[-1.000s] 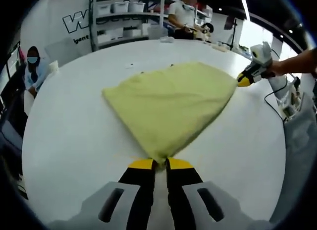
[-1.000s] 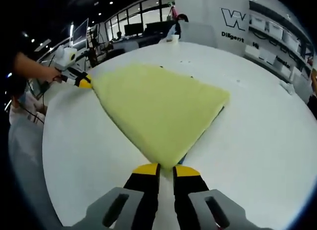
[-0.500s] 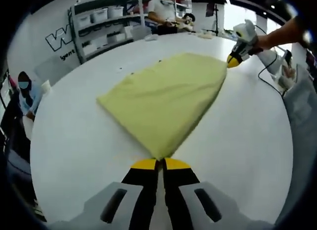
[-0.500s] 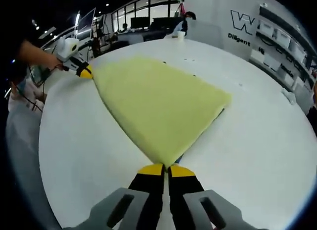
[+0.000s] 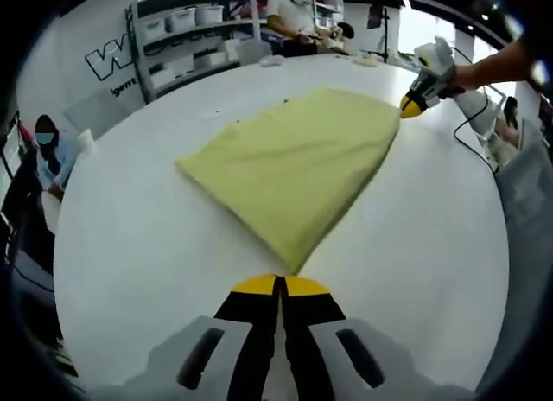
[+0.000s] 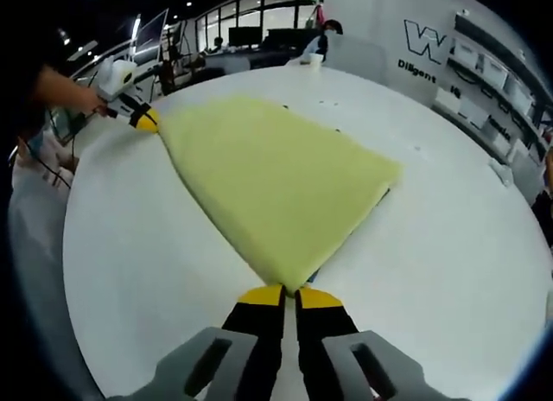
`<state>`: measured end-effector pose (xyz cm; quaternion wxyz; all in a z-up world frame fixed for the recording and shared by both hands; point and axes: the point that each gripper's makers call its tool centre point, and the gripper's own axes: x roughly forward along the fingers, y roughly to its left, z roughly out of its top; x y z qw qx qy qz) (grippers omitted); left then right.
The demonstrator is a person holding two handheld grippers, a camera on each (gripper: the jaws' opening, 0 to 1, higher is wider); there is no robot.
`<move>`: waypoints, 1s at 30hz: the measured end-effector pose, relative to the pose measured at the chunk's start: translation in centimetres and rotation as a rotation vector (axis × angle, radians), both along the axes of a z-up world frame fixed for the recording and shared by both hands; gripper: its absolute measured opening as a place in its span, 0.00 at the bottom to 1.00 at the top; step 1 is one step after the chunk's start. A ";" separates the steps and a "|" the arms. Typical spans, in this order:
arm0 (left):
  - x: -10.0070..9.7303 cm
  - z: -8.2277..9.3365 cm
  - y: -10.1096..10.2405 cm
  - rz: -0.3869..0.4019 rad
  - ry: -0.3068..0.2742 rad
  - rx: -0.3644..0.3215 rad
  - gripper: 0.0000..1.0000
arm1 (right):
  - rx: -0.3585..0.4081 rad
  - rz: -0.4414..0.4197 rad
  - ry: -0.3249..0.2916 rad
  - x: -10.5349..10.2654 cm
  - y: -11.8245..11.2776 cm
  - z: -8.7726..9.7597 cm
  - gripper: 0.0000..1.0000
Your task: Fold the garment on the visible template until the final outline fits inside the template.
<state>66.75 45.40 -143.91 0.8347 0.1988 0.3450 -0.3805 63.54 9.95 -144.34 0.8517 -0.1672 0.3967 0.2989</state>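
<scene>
Yellow garment (image 5: 298, 163) lies folded on the white table (image 5: 130, 245), bare tabletop all around. Left gripper (image 5: 278, 284) and right gripper (image 6: 289, 295), jaws closed, each pinch one corner of it.

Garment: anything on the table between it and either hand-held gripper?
Nothing visible. Each hand-held gripper is already at a corner of the yellow garment: the left with jaws together at the near corner, the right likewise at its corner. Bare white table surrounds the cloth.
</scene>
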 end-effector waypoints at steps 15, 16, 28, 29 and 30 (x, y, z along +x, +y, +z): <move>0.2 3.0 -1.5 -0.022 -0.106 -0.063 0.23 | 0.057 0.013 -0.092 0.1 1.3 2.5 0.13; 0.1 3.1 -1.7 -0.031 -0.109 -0.063 0.23 | 0.049 0.021 -0.094 0.1 1.4 2.5 0.13; -0.5 0.7 -1.9 -0.045 -0.035 -0.029 0.21 | 0.015 0.037 -0.033 -0.3 1.5 0.6 0.12; -0.5 0.7 -1.8 -0.045 -0.032 -0.030 0.21 | 0.015 0.035 -0.030 -0.4 1.4 0.6 0.12; -0.6 0.8 -1.7 -0.045 -0.031 -0.029 0.21 | 0.016 0.035 -0.030 -0.4 1.4 0.7 0.11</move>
